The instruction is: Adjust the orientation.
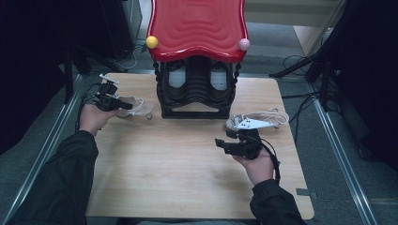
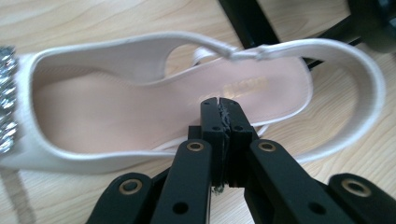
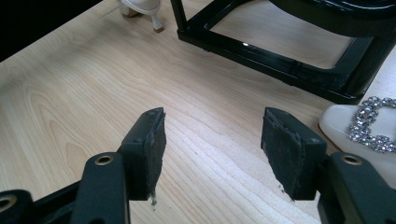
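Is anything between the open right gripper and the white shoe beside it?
Nothing visible. In the right gripper view the right gripper stands with its jaws apart over bare table. The white shoe with its sparkly trim lies just past one jaw, and the black rack stands farther back.

Bare tabletop before black rack

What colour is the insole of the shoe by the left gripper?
Pale pink-beige insole, inside a white shoe. Clearest in the left gripper view, just beyond the shut left gripper.
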